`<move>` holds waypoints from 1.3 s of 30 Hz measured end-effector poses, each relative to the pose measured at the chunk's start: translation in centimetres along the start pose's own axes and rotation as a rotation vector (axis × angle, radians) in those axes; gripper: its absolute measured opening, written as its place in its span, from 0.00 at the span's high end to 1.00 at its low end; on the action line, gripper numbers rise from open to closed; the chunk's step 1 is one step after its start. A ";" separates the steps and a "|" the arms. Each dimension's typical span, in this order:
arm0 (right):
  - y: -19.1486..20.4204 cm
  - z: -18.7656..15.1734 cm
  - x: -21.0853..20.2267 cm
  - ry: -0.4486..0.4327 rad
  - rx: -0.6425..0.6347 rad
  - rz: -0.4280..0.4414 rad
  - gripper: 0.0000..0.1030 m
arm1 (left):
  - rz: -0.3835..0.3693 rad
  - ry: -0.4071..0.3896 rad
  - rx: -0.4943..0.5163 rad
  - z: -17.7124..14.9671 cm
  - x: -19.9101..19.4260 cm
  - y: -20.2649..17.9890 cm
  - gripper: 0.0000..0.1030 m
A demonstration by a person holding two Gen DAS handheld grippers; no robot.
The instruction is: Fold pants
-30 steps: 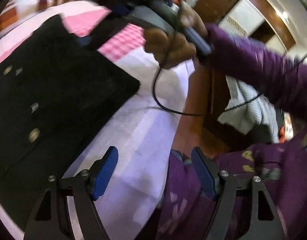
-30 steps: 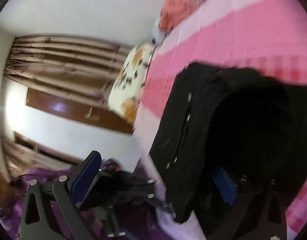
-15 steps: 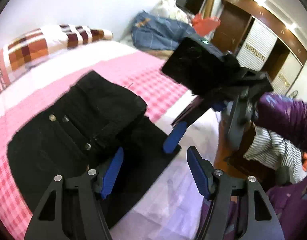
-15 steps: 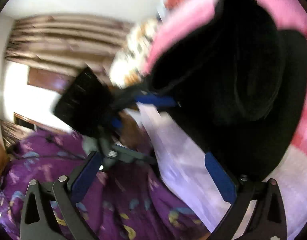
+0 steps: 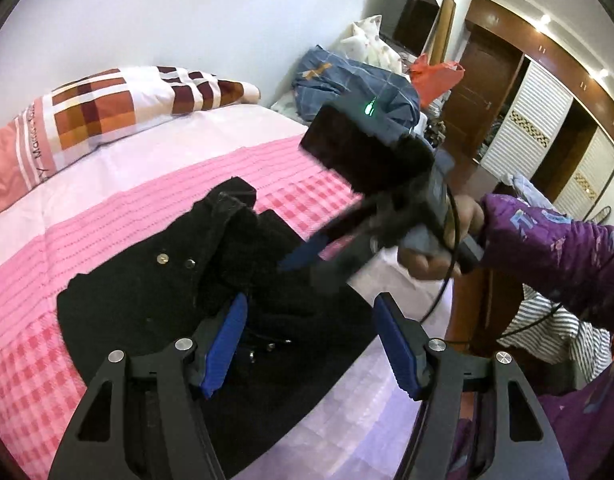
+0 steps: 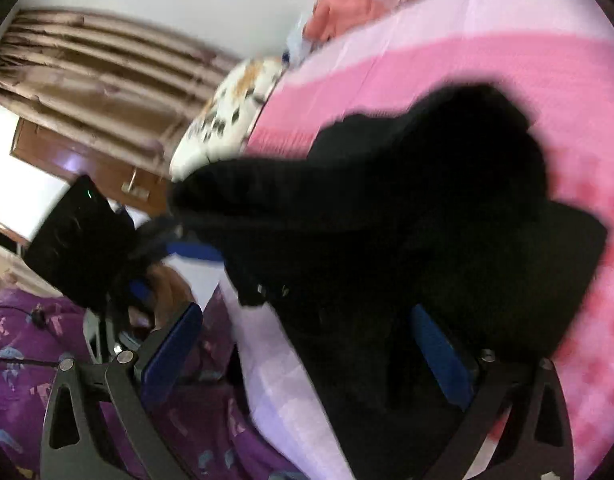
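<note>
The black pants lie folded on the pink checked bedspread, with metal buttons showing and a thick bunched fold on top. My left gripper hovers above their near edge, open, and nothing is pressed between its blue pads. A hand in a purple sleeve holds my right gripper over the pants' right side. In the blurred right wrist view the pants fill the middle. My right gripper stands wide open above them, with the left gripper at the pants' left edge.
A checked pillow lies at the head of the bed and a floral pillow beside it. A blue fabric pile and an orange bag sit beyond. Wardrobe doors stand at right, curtains at left. A white sheet covers the near bed edge.
The left view swung up from the pants' edge and the person's lap to look across the bed. The right gripper came in over the pants. The left jaws narrowed a little.
</note>
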State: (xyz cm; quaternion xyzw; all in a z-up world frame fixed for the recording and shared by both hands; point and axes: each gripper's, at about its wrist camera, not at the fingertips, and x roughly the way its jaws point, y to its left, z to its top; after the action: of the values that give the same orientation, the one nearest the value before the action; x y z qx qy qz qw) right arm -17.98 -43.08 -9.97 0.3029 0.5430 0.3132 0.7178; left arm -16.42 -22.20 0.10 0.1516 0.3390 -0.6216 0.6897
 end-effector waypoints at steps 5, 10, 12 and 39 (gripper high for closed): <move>1.7 -2.9 -0.7 -0.014 -0.062 0.030 0.24 | -0.008 0.028 0.084 -0.4 0.2 -1.8 0.24; 0.6 -5.6 -1.5 -0.025 0.003 0.123 0.26 | -0.032 0.039 0.164 -0.6 0.8 -3.6 0.24; -0.5 -6.2 -1.5 -0.034 0.057 0.186 0.25 | -0.055 0.036 0.162 -0.6 0.9 -3.4 0.24; -1.8 -8.1 -7.9 -0.463 0.270 0.198 0.03 | -0.030 0.021 0.042 -0.5 -0.8 -1.3 0.24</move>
State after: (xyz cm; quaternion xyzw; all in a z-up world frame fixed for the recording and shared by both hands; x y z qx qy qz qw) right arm -27.30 -49.57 -8.55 0.5109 0.3691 0.2291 0.7418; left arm -17.78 -21.48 0.53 0.1675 0.3356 -0.6371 0.6734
